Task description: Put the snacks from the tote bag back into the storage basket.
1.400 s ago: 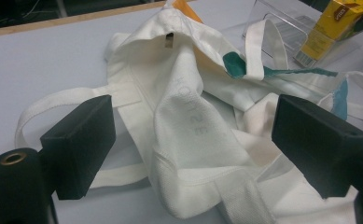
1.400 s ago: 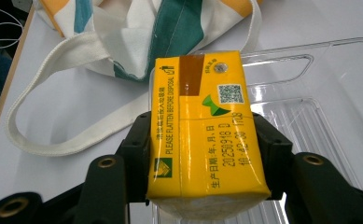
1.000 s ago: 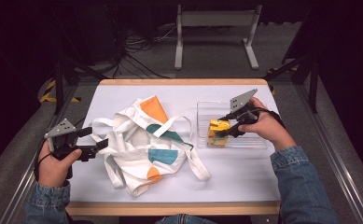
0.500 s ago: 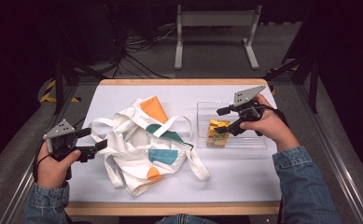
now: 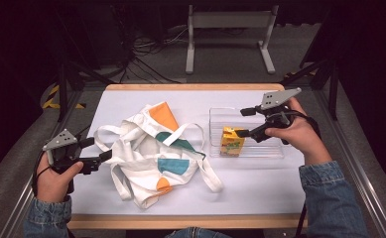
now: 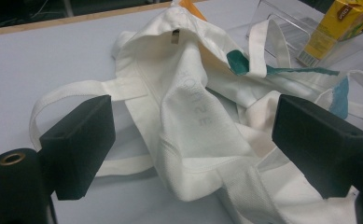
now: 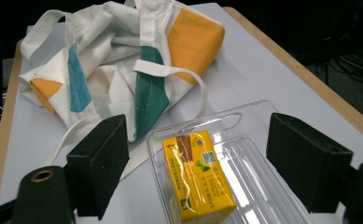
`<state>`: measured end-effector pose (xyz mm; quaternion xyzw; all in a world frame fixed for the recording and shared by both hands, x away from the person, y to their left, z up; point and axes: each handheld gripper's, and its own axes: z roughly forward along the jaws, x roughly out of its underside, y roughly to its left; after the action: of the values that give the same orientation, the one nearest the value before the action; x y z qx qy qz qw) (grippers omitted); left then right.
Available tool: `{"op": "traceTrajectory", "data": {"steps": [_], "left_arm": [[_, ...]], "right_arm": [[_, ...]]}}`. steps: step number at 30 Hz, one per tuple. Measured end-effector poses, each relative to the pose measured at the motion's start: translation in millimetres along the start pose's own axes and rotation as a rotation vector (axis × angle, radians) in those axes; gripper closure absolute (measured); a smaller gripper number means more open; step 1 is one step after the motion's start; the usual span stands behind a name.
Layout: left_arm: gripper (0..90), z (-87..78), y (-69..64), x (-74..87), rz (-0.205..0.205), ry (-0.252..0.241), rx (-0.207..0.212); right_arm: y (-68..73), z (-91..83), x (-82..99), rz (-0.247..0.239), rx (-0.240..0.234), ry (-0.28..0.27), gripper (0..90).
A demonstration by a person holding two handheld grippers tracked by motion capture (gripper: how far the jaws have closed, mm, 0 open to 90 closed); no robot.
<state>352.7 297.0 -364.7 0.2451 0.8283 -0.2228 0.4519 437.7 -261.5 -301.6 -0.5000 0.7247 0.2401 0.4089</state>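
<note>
The left black two-jaw gripper (image 5: 106,155), held in the left hand (image 5: 56,171) at eight o'clock on the table, points toward three o'clock with jaws wide apart. The right black two-jaw gripper (image 5: 243,122), in the right hand (image 5: 297,135) at two o'clock, points toward nine o'clock; its jaws have just been opening, with nothing pressed between them.

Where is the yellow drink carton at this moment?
In the high view the yellow drink carton lies in the clear plastic tray at the table's right, beside the white tote bag.

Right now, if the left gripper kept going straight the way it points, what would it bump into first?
Probably the white tote bag. The left gripper stands open, with the bag's bunched cloth right ahead between its jaws, though how close is hard to judge.
</note>
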Motion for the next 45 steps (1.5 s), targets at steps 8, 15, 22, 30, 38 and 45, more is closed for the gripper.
{"op": "traceTrajectory", "data": {"steps": [8, 15, 22, 30, 38, 45], "left_arm": [[13.7, -5.3, -3.1, 1.6, 0.014, 0.001, -0.004], [13.2, -9.9, -4.2, 4.4, 0.017, 0.002, -0.01], [13.1, -10.0, -4.5, 8.6, 0.009, 0.008, -0.01], [12.6, -10.4, -1.4, 13.8, 0.0, 0.003, -0.004], [10.3, -5.8, 3.0, 18.3, 0.003, 0.006, 0.011], [7.2, -4.8, 6.4, 31.2, -0.015, 0.009, 0.012]], "right_arm": [[10.2, -32.2, 11.2, 0.034, 0.115, -0.011, 20.7], [14.8, -54.2, 24.8, 0.069, 0.175, -0.031, 20.7], [19.6, -71.7, 45.8, 0.142, 0.263, -0.03, 20.7], [30.4, -77.2, 70.7, 0.16, 0.328, -0.022, 20.6], [36.0, -73.4, 104.0, 0.202, 0.401, -0.058, 20.7], [39.9, -73.8, 123.1, 0.26, 0.454, -0.101, 20.6]]}}
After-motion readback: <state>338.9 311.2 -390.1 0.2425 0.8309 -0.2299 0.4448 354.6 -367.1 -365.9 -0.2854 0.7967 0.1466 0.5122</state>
